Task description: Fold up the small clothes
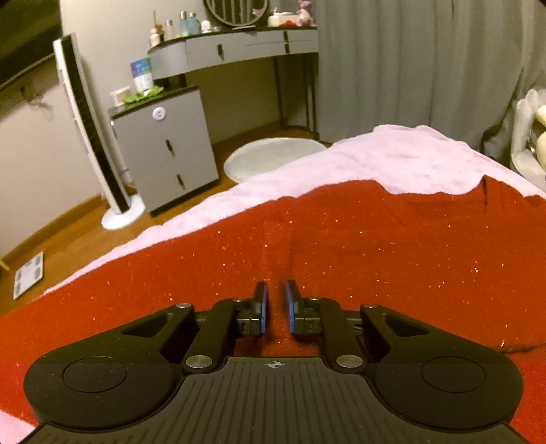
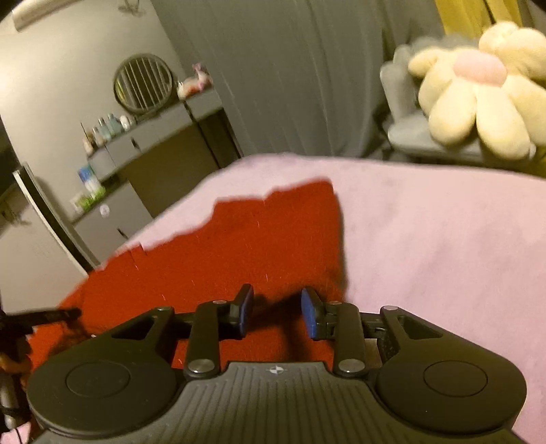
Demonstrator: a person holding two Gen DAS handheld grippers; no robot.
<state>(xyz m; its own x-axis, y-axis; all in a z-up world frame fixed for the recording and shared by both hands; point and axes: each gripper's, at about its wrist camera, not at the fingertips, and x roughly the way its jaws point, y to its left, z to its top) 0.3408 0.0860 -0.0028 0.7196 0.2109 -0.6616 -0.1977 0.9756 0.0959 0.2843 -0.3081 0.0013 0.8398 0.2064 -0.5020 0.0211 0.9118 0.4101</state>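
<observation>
Left hand-held gripper [image 1: 275,304] pinching red garment [image 1: 341,246] ridge, right view blurred

This is a bedroom in a home. Ahead of the tongs lies a bed [image 1: 392,160] under a pink blanket. Beyond it, to the left, a grey dressing table [image 1: 239,47] carries bottles [image 1: 187,24] and a round mirror [image 1: 235,12]. A drawer unit [image 1: 163,150] and a tower fan [image 1: 88,129] stand nearby on the wood floor [image 1: 68,239]. Grey curtains [image 1: 409,68] hang behind, and a plush flower [image 2: 477,88] sits on a chair to the right.
</observation>
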